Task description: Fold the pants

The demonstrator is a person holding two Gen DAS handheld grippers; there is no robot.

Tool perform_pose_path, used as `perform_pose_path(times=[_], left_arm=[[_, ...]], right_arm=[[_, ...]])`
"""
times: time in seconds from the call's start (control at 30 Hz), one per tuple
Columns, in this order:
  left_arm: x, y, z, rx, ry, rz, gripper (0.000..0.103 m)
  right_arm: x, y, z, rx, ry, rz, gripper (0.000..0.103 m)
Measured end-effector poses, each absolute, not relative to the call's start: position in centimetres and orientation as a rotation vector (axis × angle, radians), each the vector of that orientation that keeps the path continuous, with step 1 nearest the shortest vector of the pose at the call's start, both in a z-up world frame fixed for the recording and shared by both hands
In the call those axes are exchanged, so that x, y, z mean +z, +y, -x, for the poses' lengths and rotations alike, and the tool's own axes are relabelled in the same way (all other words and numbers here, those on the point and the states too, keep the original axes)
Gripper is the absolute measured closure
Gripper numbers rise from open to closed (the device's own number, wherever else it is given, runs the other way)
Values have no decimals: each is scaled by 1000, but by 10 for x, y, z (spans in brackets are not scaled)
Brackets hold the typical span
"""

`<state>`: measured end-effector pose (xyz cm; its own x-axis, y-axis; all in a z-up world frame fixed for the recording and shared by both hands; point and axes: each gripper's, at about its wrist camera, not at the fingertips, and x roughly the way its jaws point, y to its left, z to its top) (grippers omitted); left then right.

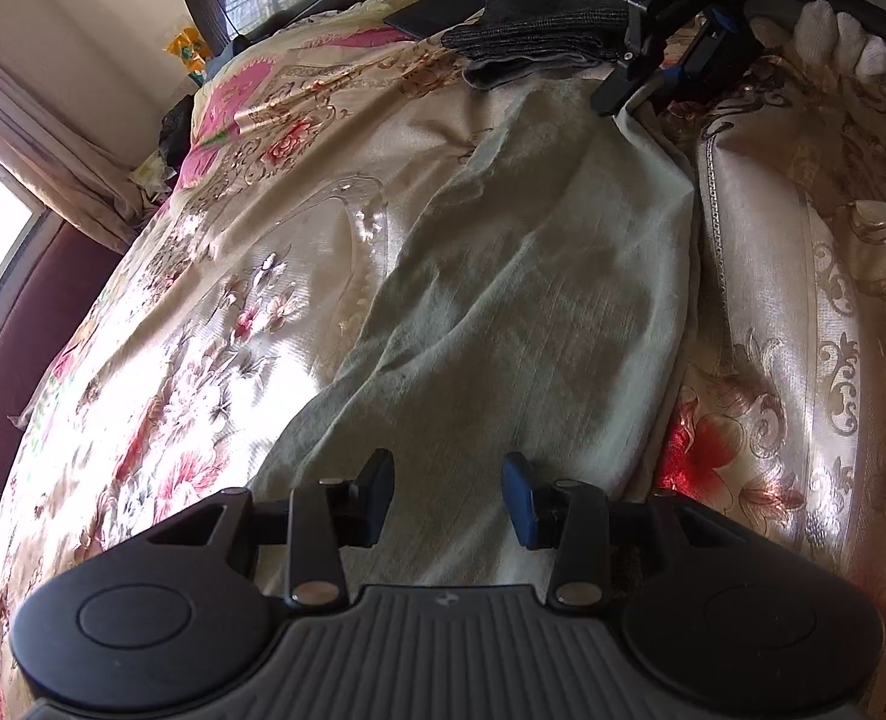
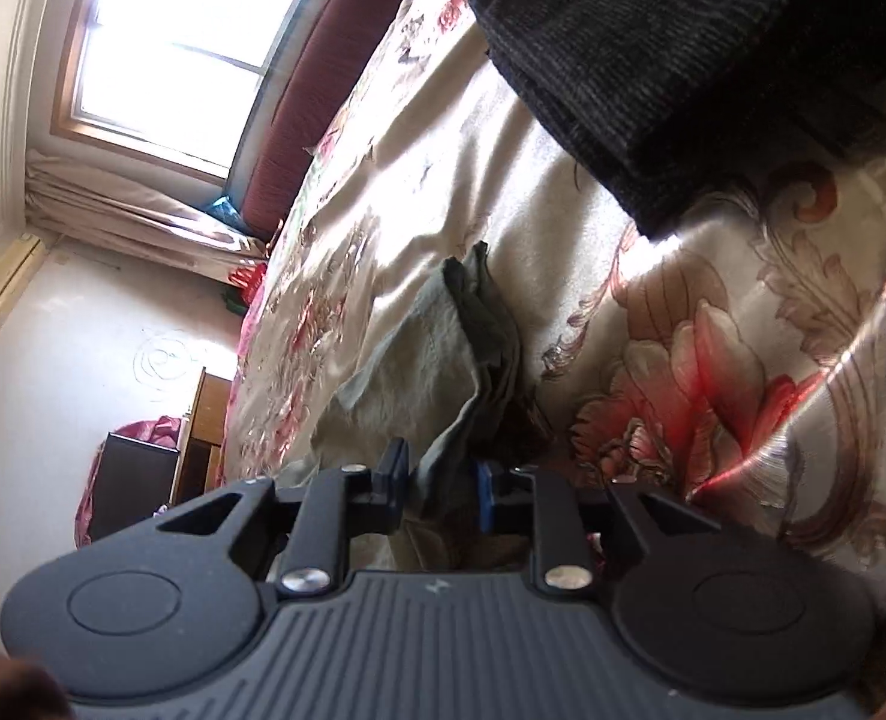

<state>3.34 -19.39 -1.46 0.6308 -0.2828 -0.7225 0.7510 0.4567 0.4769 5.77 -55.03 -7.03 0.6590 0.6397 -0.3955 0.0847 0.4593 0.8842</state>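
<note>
Where pants point(image 1: 520, 312) lie, dark clothes point(image 1: 538, 30) (folded)

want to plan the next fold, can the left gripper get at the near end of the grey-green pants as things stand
Probably yes. The left gripper is open right above the grey-green pants, with only bare cloth between its fingertips. The right gripper is shut on the far end, well away, so nothing seems to block it.

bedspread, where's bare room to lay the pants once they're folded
Free: the floral bedspread left of the green pants, running toward the window. Crowded: the far end, where dark folded clothes lie beside the right claw, shut on the pants' edge.
</note>
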Motion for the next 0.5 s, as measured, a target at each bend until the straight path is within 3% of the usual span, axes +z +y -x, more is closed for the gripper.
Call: perform_pose_path(times=[0.13,0.17,0.23,0.33,0.5], left_arm=[[-13,-204,-36,-696,609,-888,48],[-13,-205,-36,-700,610,-885,48],[-15,-208,-35,-701,612,-883,49],[-16,-219,-34,-715,596,-887,49],[-9,-244,-33,-792,564,-806,49]], right_arm=[[-74,-541,-68,414,787,-1094,71],[-75,-544,-66,405,770,-1121,73],[-74,-546,-63,329,763,-1122,94],[-65,-537,-60,215,778,-1049,96],[-27,-566,-22,101,585,-1076,99]])
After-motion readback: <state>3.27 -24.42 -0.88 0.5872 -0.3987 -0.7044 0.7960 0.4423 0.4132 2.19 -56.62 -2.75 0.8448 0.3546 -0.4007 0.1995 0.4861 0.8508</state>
